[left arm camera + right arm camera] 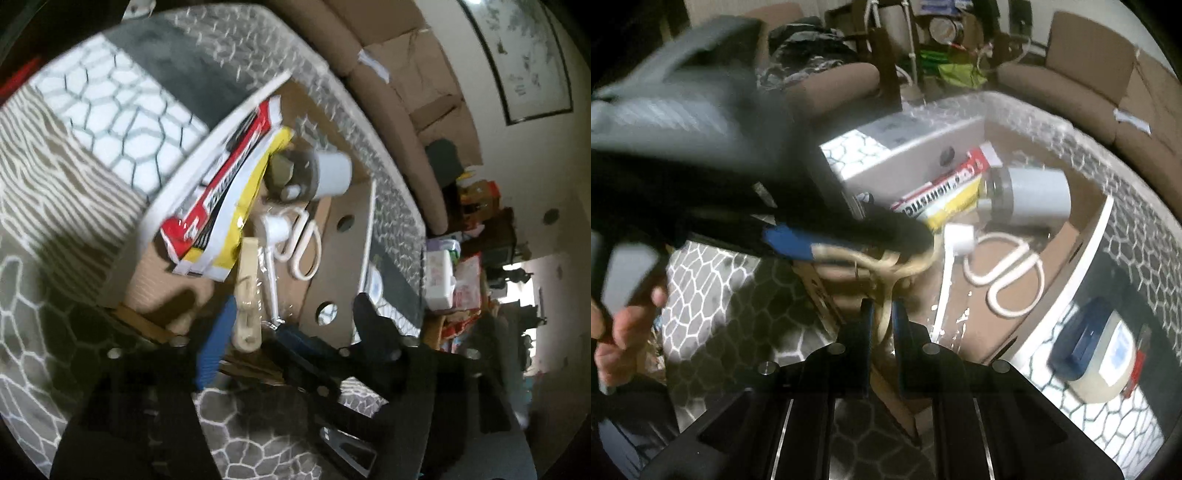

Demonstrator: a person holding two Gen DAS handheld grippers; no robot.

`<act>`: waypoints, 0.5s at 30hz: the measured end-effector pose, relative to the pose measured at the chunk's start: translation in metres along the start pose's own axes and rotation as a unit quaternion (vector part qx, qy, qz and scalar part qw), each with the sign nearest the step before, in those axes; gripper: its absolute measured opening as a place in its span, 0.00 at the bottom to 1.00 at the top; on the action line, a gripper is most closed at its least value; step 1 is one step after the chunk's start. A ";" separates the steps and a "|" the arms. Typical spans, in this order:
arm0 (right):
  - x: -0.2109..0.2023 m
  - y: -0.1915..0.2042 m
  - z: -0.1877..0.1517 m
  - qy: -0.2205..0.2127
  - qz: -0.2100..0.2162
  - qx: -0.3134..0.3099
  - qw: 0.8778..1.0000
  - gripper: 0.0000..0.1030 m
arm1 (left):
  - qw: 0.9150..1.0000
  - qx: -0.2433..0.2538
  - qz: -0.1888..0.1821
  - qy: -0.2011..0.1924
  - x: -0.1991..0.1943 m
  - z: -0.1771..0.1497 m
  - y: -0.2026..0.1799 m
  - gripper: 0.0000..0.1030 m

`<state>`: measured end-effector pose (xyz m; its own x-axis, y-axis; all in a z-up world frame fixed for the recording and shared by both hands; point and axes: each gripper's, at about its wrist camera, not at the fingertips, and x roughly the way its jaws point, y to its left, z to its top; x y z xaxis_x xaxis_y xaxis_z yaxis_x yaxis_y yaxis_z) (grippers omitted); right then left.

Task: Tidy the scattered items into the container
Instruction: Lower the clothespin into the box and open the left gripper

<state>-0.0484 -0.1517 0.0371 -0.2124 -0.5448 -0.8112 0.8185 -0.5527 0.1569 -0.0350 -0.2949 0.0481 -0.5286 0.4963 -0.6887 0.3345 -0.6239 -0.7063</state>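
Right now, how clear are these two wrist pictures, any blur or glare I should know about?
Left wrist view: the whole frame is motion-smeared, so the print on the red and yellow packet is unreadable, and fisheye bends the box rim. Right wrist view: the left gripper is a dark blur across the frame, while the white cable stays fairly sharp.

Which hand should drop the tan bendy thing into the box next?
The right gripper: it is shut on the tan thing, at the cardboard box's edge. The left gripper is open.

Red-and-yellow packet (pixel 221 206), white cable (pixel 1008 280)
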 end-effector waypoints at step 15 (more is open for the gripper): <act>-0.061 -0.021 -0.019 -0.050 0.002 0.092 0.995 0.98 | 0.989 0.099 0.104 -0.030 -0.022 -0.035 -0.051 0.83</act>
<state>-0.0426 -0.0946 0.0730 -0.2688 -0.6020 -0.7519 0.7104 -0.6511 0.2673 -0.0135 -0.2526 0.0935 -0.5119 0.3113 -0.8006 0.2852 -0.8176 -0.5002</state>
